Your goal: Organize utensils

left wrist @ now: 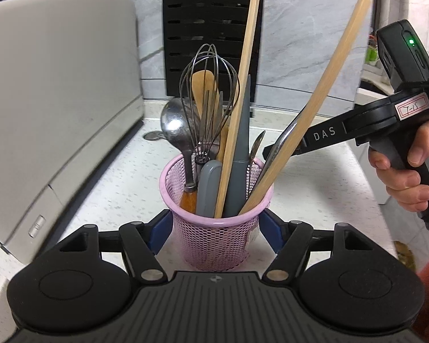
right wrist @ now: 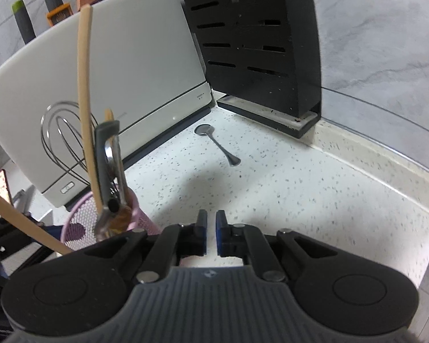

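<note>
**Desk:** What does this moment on the kitchen table [right wrist: 286,177] show?

**Me:** My left gripper [left wrist: 214,228] has its jaws either side of the pink mesh cup [left wrist: 214,228], near me, with the blue pads just beside its wall; I cannot tell whether they press it. The cup is already crowded: a whisk [left wrist: 208,94], a big spoon [left wrist: 174,125], a wooden spatula [left wrist: 204,85], grey handles and two chopsticks [left wrist: 309,114] leaning out to the right.

**Desk:** And your other hand?

**Me:** My right gripper [right wrist: 211,228] hovers just right of the cup, jaws nearly together with nothing between them. From the left view, its tip sits close against the leaning chopstick and a metal utensil beside it.

**Desk:** How much is left?

**Me:** Most of it looks done, I'd judge. One small spoon [right wrist: 217,143] lies loose on the table, farther back, near the black knife block [right wrist: 257,43] and the white appliance [right wrist: 114,71]. That seems the last piece to collect.
</note>
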Motion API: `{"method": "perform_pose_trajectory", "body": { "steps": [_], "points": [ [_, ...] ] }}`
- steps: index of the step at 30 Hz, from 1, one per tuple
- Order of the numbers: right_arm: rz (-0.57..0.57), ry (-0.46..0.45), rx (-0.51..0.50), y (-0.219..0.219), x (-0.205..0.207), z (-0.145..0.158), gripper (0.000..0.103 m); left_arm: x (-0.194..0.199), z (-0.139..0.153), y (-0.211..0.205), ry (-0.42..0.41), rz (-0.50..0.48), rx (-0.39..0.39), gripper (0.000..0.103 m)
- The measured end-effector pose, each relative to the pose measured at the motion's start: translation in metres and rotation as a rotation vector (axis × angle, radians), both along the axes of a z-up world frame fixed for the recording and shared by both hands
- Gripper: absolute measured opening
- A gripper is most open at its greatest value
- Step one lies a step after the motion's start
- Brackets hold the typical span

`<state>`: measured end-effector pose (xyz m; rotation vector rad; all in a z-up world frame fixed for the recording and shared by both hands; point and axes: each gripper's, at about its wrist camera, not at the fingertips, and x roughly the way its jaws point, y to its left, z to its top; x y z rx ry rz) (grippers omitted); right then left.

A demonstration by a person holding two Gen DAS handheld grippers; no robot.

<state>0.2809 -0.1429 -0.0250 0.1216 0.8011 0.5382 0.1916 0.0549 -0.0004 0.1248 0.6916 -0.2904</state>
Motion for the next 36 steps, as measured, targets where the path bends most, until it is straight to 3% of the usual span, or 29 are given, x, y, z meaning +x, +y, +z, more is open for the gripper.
{"method": "perform_pose_trajectory", "body": {
  "steps": [7,15,23,29,36],
  "points": [
    [0.12,-0.018,0.022,0.024,0.02,-0.008,0.005,0.017,0.0,0.016,0.03,0.035,-0.006,0.079],
    [0.197,-0.003,0.1,0.048,0.035,-0.011,0.001,0.024,-0.002,0.026,-0.038,-0.015,-0.014,0.089],
    [0.232,0.036,0.172,0.064,0.05,-0.014,0.0,0.029,-0.007,0.038,-0.077,0.035,-0.054,0.094],
    [0.262,-0.026,0.095,0.075,0.053,-0.008,0.004,0.033,-0.007,0.045,-0.081,0.101,-0.055,0.093],
    [0.283,-0.124,-0.123,0.087,0.079,-0.002,0.005,0.048,-0.005,0.052,-0.074,0.187,-0.055,0.093]
  ]
}}
